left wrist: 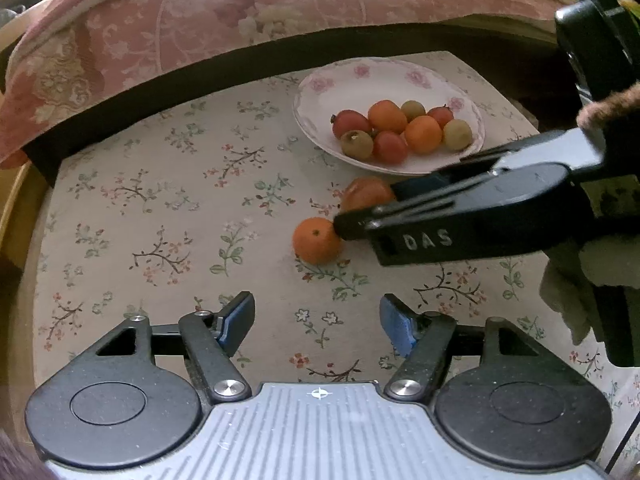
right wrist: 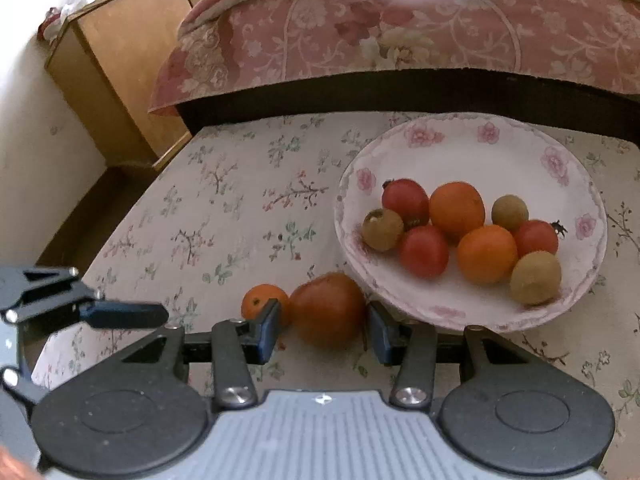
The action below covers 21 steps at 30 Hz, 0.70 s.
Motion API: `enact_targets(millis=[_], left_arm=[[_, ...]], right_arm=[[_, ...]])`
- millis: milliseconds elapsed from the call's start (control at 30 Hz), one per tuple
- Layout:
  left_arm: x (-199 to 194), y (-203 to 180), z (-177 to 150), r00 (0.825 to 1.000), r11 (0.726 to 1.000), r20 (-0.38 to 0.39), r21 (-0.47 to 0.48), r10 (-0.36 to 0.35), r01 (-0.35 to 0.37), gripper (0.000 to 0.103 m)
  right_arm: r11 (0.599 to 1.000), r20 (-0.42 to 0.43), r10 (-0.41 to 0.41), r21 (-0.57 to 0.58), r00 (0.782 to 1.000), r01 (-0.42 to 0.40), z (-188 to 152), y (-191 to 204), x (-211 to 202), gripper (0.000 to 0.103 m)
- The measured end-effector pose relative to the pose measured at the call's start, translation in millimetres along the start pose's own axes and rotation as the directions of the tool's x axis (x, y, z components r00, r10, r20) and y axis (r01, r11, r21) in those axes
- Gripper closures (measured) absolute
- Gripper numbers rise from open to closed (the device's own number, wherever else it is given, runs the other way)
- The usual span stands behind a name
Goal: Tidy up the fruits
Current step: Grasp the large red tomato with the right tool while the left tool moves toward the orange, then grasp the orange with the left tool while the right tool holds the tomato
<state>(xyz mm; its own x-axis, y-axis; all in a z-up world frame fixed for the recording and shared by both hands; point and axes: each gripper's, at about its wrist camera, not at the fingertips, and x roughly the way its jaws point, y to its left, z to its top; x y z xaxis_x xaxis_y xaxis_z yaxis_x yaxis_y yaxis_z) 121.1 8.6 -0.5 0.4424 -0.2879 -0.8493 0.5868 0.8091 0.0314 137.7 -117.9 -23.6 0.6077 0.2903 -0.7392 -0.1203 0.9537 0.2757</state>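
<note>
A white floral plate (left wrist: 320,84) (right wrist: 440,136) holds several fruits (left wrist: 387,116) (right wrist: 456,206): oranges, red ones and brownish-green ones. In front of it, on the flowered tablecloth, lie a red-orange tomato-like fruit (left wrist: 362,194) (right wrist: 328,308) and a small orange (left wrist: 317,240) (right wrist: 260,300). My right gripper (right wrist: 324,332) (left wrist: 368,208) is open and straddles the tomato-like fruit with narrow gaps; its near fingertip is against the small orange. My left gripper (left wrist: 318,320) hovers open and empty, nearer the table's front than the small orange. One of its fingers (right wrist: 120,314) shows at the left of the right wrist view.
Behind the table runs a dark bed frame (left wrist: 200,60) under a pink floral quilt (left wrist: 240,0) (right wrist: 400,20). A wooden cabinet (right wrist: 120,60) stands at the far left. A fuzzy brown sleeve (left wrist: 612,108) is over the right gripper. The flowered tablecloth (left wrist: 160,208) left of the fruits is bare.
</note>
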Motion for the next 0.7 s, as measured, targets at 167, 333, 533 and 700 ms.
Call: enact_targets(millis=[167,333,533,700], left_arm=[[1,0,0,1.000,1.000,-0.001,0.007,0.001,-0.001,0.027],[2,-2,0,1.000,1.000,-0.002,0.017,0.005,-0.005,0.026],[3,-5,1,1.000,0.999,0.001,0.035,0.005,-0.005,0.026],[4,-6,2,1.000,0.999,0.008,0.034,0.009,-0.009,0.025]], right_arm=[[1.000,-0.009,-0.001,0.017,1.000,0.001,3,-1,6,0.061],[1.000,-0.012,-0.003,-0.001,1.000,0.003,-2,1,1,0.062],[0.999,-0.026,-0.012,-0.030,1.000,0.011,-12,0,-16,0.062],[0.998,-0.035,-0.036,-0.047,0.999,0.034,-18,-8,-37,0.062]])
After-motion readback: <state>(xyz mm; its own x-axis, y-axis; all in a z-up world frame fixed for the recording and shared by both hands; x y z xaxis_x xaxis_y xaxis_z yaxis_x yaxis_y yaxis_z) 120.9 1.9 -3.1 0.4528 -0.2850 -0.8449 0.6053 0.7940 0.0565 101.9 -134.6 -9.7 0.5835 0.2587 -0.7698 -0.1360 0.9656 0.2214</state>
